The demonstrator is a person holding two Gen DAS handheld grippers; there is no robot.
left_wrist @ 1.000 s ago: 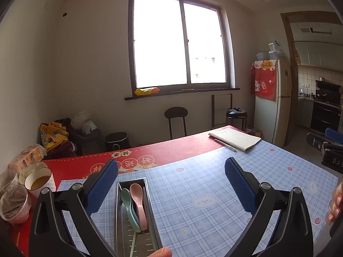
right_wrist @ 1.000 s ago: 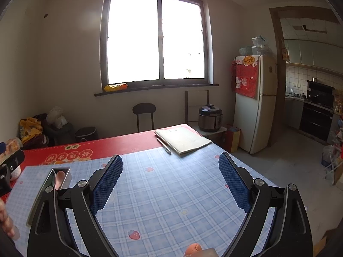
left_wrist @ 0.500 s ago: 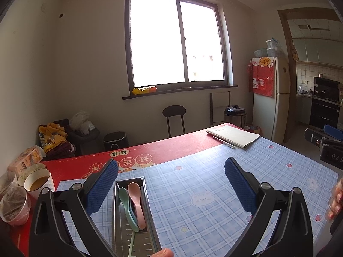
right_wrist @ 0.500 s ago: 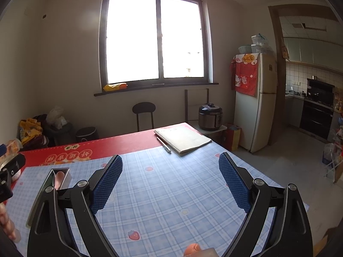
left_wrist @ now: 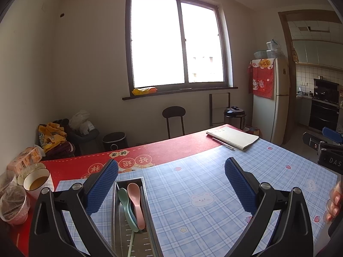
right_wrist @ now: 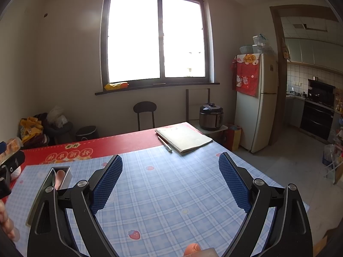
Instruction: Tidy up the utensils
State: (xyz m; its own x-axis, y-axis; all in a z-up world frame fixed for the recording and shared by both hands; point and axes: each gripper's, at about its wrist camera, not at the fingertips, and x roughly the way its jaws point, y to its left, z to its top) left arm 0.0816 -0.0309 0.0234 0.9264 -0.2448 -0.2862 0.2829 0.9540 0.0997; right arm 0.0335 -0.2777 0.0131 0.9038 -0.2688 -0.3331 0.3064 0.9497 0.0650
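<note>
A long metal utensil tray (left_wrist: 148, 209) lies on the blue checked cloth at the table's left. A pink spoon (left_wrist: 134, 194) and a green spoon (left_wrist: 123, 197) lie side by side in it, bowls at the far end. My left gripper (left_wrist: 171, 186) is open and empty, held above the tray's near part. My right gripper (right_wrist: 170, 180) is open and empty above the middle of the cloth. In the right wrist view the tray (right_wrist: 50, 176) shows at the left, partly hidden by my left finger, with the pink spoon (right_wrist: 59, 177) inside.
A notebook (left_wrist: 232, 136) with a pen (left_wrist: 223, 143) lies at the table's far right corner. A bowl of brown liquid (left_wrist: 37, 183) and plastic-covered cups (left_wrist: 12, 205) stand at the left edge. A red mat (left_wrist: 171, 150) covers the far strip. A stool (left_wrist: 173, 117) stands beyond.
The left wrist view has risen and tilted slightly, so the tray sits a little lower and nearer. The right gripper has hardly moved. Both stay open.
</note>
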